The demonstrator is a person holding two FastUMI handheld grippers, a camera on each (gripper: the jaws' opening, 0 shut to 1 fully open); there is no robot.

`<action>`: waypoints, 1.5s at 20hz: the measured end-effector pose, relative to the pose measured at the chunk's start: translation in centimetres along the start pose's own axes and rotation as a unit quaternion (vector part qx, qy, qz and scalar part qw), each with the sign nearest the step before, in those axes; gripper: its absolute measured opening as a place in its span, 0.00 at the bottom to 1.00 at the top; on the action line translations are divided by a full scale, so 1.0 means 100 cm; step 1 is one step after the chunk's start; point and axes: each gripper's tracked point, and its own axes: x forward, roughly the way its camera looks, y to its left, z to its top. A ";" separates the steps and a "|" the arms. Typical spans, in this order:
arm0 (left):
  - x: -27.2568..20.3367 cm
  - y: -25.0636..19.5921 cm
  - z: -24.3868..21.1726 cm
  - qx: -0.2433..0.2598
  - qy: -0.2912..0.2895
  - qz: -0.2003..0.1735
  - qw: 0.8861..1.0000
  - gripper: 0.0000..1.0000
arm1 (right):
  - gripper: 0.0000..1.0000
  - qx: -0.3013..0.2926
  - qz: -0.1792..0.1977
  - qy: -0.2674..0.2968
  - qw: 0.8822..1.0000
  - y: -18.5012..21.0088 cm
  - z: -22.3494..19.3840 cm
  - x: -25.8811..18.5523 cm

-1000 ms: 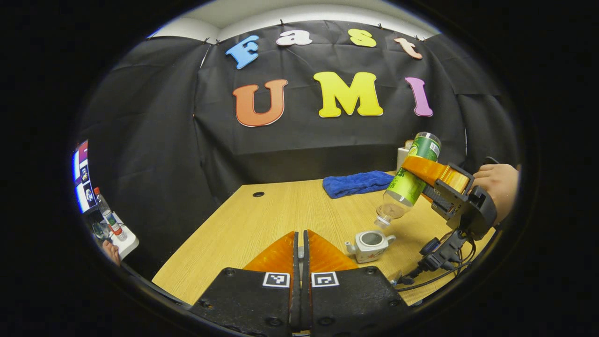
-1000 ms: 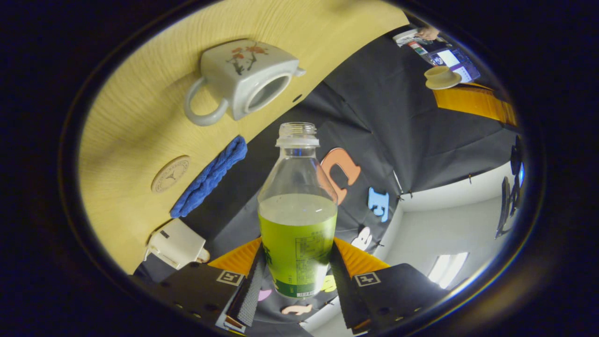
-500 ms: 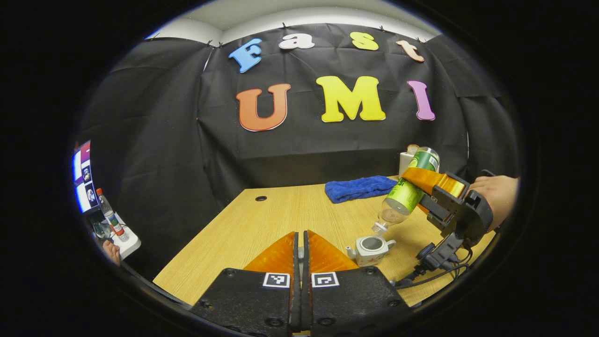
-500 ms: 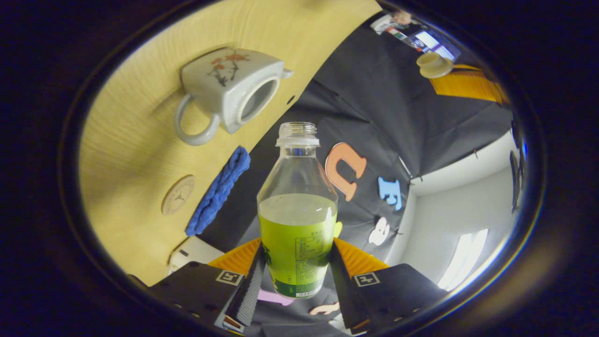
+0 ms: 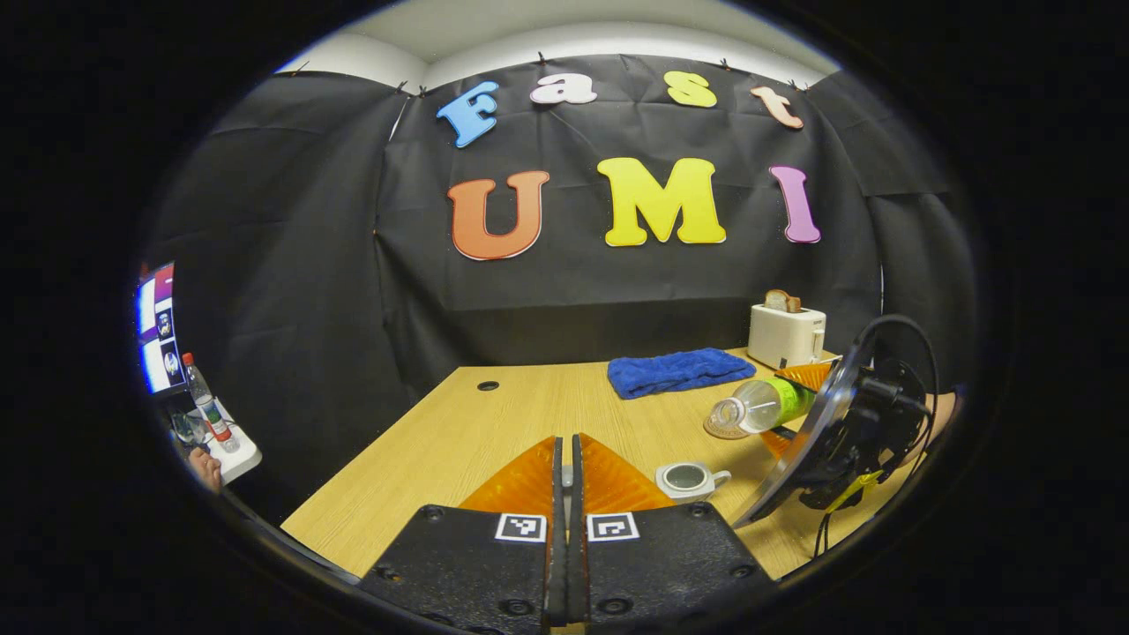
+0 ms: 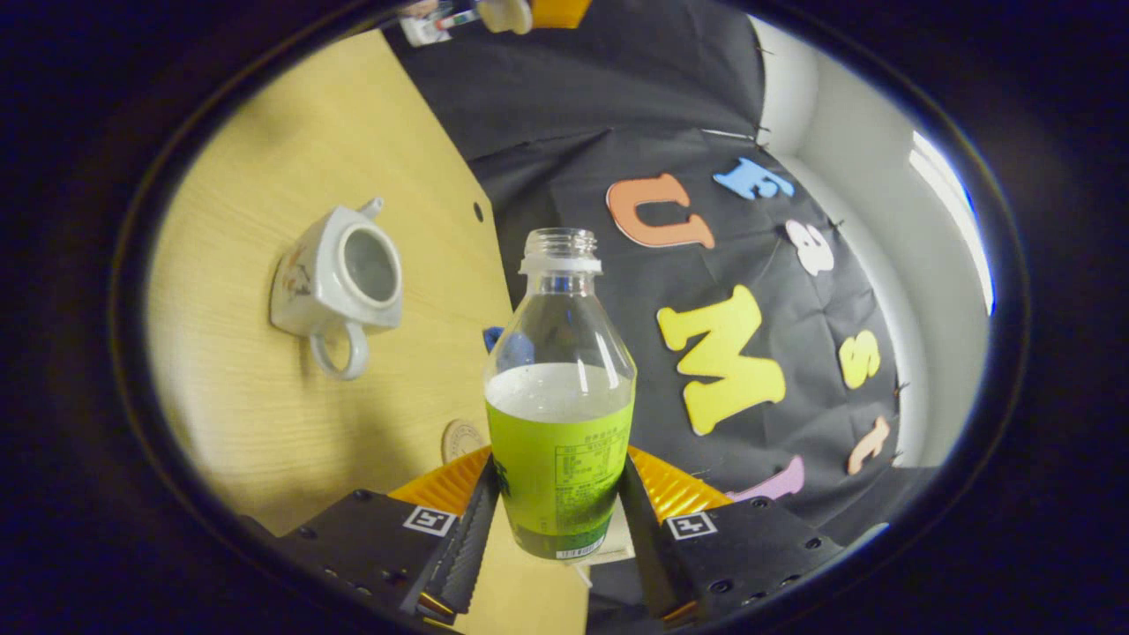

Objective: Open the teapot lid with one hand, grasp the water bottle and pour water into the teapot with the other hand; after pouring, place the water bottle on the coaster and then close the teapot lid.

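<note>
In the right gripper view the right gripper (image 6: 559, 520) is clamped on the labelled lower body of the water bottle (image 6: 559, 414), both fingers pressing its sides, the cap off and liquid filling the lower part. In the left gripper view the bottle lies tilted nearly level on the right side of the table (image 5: 494, 423), its mouth over the round coaster (image 5: 725, 429), with the open teapot (image 5: 688, 479) nearer. The left gripper (image 5: 568, 463) has its fingers together, probably pinching the lid (image 6: 510, 12), though its own view hides it.
</note>
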 end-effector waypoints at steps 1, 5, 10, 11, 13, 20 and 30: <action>0.001 -0.004 0.006 -0.008 -0.007 -0.002 1.000 0.03 | 0.75 0.045 0.011 -0.007 0.999 -0.002 -0.002 -0.001; 0.008 -0.022 0.006 -0.041 -0.014 -0.015 0.999 0.03 | 0.71 0.197 0.046 -0.008 0.979 -0.015 -0.016 0.005; 0.014 -0.039 0.000 -0.015 -0.002 -0.024 1.000 0.03 | 0.71 0.333 0.095 -0.038 0.937 -0.021 -0.017 0.027; 0.015 -0.044 -0.001 -0.017 -0.001 -0.028 0.999 0.03 | 0.71 0.366 0.105 -0.043 0.924 -0.022 -0.014 0.033; 0.016 -0.053 -0.004 -0.017 0.004 -0.033 0.999 0.03 | 0.75 0.427 0.123 -0.043 0.895 -0.022 -0.012 0.045; 0.017 -0.063 0.003 -0.019 -0.009 -0.035 0.999 0.03 | 0.71 0.522 0.170 0.009 0.836 -0.005 -0.022 0.094; 0.024 -0.062 -0.012 -0.021 0.015 -0.039 0.999 0.03 | 0.75 0.511 0.163 0.023 0.844 0.014 -0.031 0.117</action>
